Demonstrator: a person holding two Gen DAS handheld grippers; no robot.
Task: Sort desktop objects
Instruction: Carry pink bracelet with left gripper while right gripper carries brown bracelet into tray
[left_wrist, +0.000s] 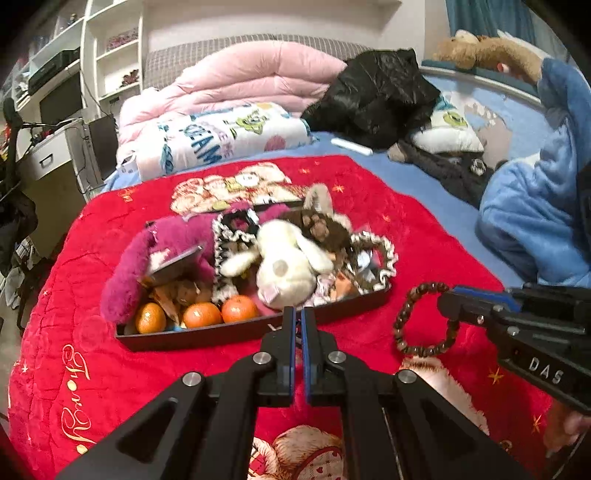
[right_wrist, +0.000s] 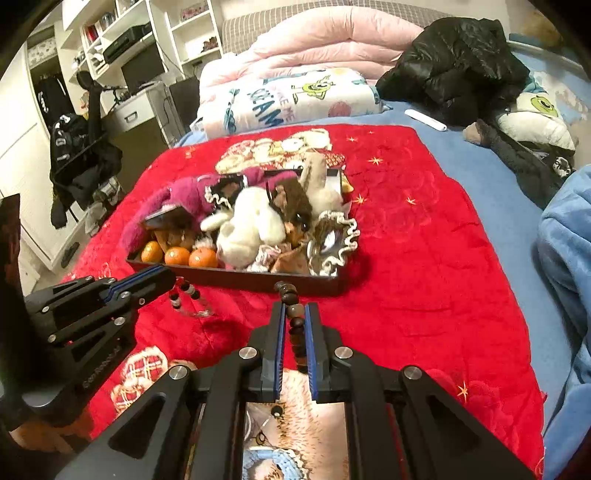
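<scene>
Beads on a brown bracelet (left_wrist: 424, 321) hang at 3 o'clock in the left wrist view, pinched by the right hand-held gripper (left_wrist: 448, 304) over the red blanket (left_wrist: 369, 206). The left hand-held gripper (left_wrist: 298, 315) is closed at 6 o'clock. A black tray (left_wrist: 221, 332) holds soft toys and three oranges (left_wrist: 201, 314).

In the right wrist view, the bracelet (right_wrist: 295, 325) sits between the right hand-held gripper's (right_wrist: 294, 314) fingers, just before the tray (right_wrist: 236, 277). At 9 o'clock the left hand-held gripper (right_wrist: 168, 275) pinches another bead string (right_wrist: 184, 295).
</scene>
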